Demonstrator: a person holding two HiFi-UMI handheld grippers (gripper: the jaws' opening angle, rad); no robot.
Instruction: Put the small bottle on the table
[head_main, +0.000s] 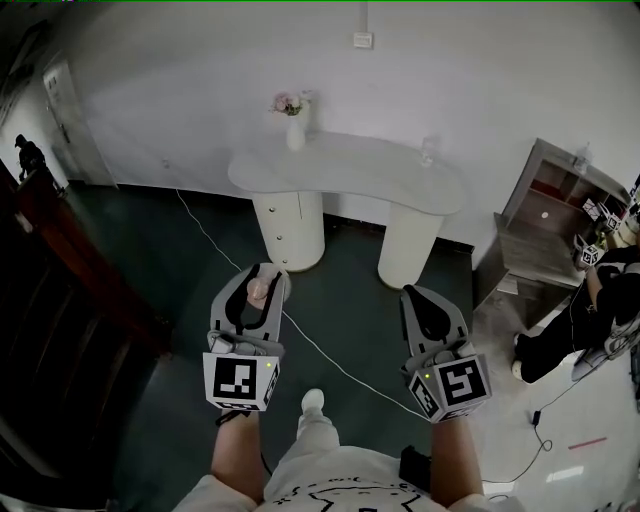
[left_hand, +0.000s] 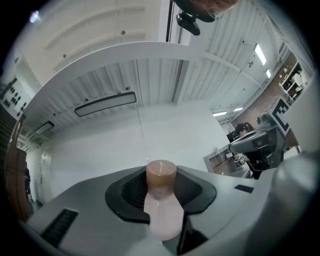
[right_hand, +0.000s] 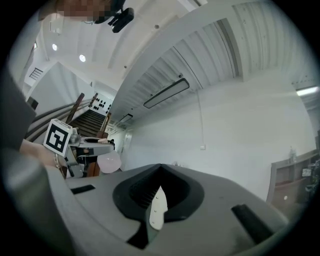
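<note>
Small bottle (left_hand: 161, 200): pink, brown cap, clamped in left gripper (head_main: 262, 275), over floor, well short of far white table (head_main: 350, 170).
Right gripper (head_main: 420, 295): jaws together, empty.
Handling: bring base down flat on bare tabletop, right of flower vase (head_main: 293, 125); release only once seated.

Head camera overlooks table (head_main: 350, 170); 2 gripper cameras face wall (left_hand: 100, 150).

At twelve o'clock the white table (head_main: 350, 172) offers open top between a flower vase (head_main: 295, 130) at eleven and a small clear vessel (head_main: 428, 152) at one. A wooden shelf unit (head_main: 525, 235) crowds two o'clock, and dark stairs (head_main: 60, 320) close off nine.
</note>
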